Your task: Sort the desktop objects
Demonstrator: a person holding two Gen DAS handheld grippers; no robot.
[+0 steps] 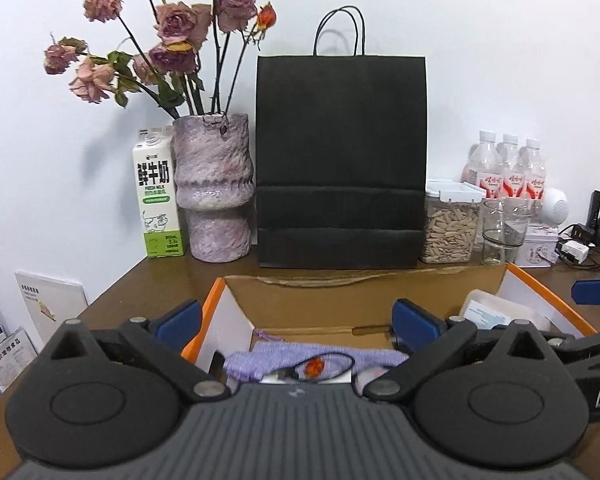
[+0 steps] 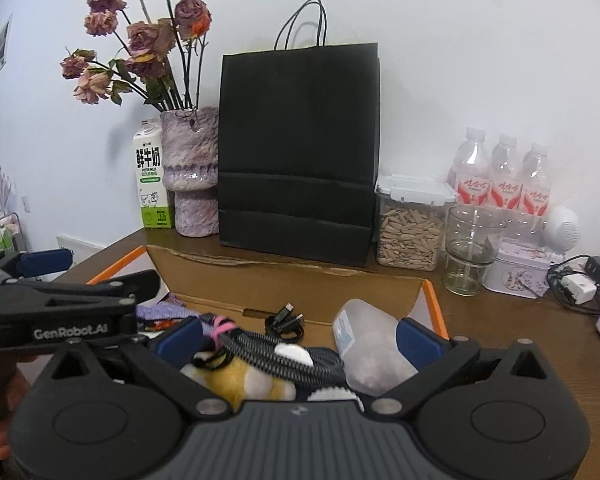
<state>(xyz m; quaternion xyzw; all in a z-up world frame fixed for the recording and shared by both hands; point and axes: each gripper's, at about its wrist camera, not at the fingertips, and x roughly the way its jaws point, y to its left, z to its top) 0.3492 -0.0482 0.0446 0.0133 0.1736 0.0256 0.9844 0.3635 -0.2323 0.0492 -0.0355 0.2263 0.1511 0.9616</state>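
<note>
An open cardboard box [image 1: 364, 300] with orange-edged flaps sits on the brown table. My left gripper [image 1: 296, 320] is open and empty above its left part, over a purple knitted pouch [image 1: 316, 358] and a black cable with an orange bit [image 1: 314, 367]. My right gripper [image 2: 300, 334] is open and empty above the box's right part [image 2: 300, 288], over a braided cable [image 2: 268, 354], a yellow plush toy [image 2: 240, 380], a coiled black USB cable [image 2: 286, 322] and a translucent plastic container [image 2: 364, 344]. The left gripper shows at the left of the right wrist view [image 2: 48, 264].
Behind the box stand a black paper bag [image 1: 340, 160], a purple vase of dried roses [image 1: 214, 188], a milk carton [image 1: 158, 200], a jar of seeds [image 1: 448, 224], a glass [image 1: 502, 232], water bottles [image 1: 508, 168], a tin [image 2: 520, 268] and chargers [image 2: 578, 284].
</note>
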